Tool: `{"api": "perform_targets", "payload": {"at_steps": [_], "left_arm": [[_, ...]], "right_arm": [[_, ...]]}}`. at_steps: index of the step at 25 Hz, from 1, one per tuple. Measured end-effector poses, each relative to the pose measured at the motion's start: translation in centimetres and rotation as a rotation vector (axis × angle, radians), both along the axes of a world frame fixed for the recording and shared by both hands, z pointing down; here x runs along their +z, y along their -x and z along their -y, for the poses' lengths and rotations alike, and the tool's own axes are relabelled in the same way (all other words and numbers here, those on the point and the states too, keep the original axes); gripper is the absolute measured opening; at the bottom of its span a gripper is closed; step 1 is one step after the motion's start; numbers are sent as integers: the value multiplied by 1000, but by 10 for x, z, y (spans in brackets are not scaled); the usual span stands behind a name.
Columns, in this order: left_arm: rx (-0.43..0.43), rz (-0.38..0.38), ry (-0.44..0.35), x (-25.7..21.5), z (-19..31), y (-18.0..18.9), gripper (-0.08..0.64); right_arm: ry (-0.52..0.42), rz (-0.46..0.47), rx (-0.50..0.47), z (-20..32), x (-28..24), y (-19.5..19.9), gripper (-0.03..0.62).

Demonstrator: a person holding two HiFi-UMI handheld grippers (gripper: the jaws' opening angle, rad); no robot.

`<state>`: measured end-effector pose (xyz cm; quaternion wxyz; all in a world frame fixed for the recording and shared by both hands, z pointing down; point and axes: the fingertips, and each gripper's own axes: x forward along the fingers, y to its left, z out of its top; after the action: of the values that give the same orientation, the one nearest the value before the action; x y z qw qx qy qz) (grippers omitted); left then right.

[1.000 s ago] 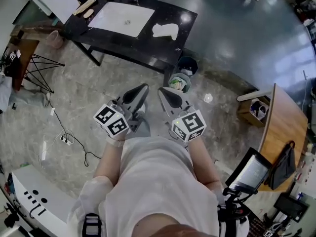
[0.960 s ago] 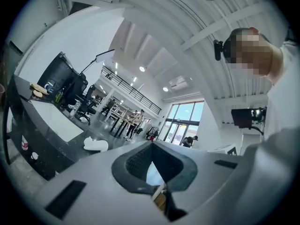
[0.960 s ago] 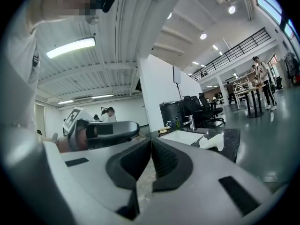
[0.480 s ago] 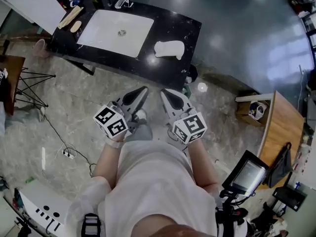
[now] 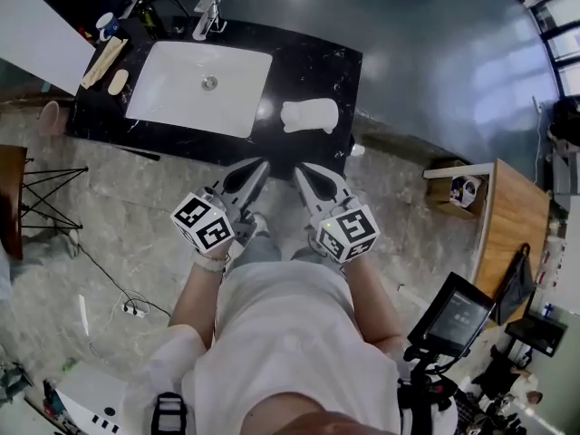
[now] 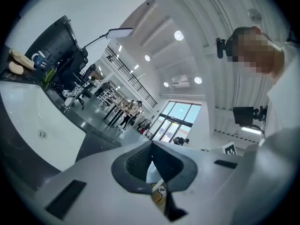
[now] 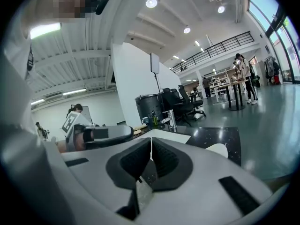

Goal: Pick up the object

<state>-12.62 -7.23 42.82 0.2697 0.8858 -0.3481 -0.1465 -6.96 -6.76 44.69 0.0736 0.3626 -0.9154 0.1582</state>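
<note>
A white, soft-looking lump point(image 5: 309, 115) lies on the black counter point(image 5: 317, 66), to the right of the white sink basin point(image 5: 195, 98). Both grippers are held side by side over the floor, just short of the counter's near edge. My left gripper point(image 5: 259, 165) is shut with nothing in it, and so is my right gripper point(image 5: 301, 170). In the right gripper view the shut right gripper point(image 7: 151, 142) points at the counter, with the white lump point(image 7: 219, 150) low to the right. The left gripper view has its shut gripper point(image 6: 151, 146) and the basin point(image 6: 28, 121).
A faucet point(image 5: 207, 11) stands behind the basin, with wooden items point(image 5: 104, 57) and a cup point(image 5: 107, 21) at the counter's left end. A wooden table point(image 5: 512, 216) and a monitor point(image 5: 458, 315) are on the right. A cable point(image 5: 127, 302) trails over the floor on the left.
The counter and the white lump have come nearer to the grippers as the person moved forward. Both grippers stay shut and side by side.
</note>
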Motion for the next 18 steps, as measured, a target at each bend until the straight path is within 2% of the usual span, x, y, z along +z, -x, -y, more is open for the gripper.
{"api": "perform_targets", "payload": {"at_steps": [7,11,18], "left_arm": [[16,-13,0,-1,25,-12,3],[12,21,12,-14,35,-28,3],[12,5,-34,-15,54,-51,3]], "right_arm": [[-6,2,3,22,-4,-5,21],[-15,4,-1,36,-11,-19,21],[-22,14,21,57,-19,-45,21]]}}
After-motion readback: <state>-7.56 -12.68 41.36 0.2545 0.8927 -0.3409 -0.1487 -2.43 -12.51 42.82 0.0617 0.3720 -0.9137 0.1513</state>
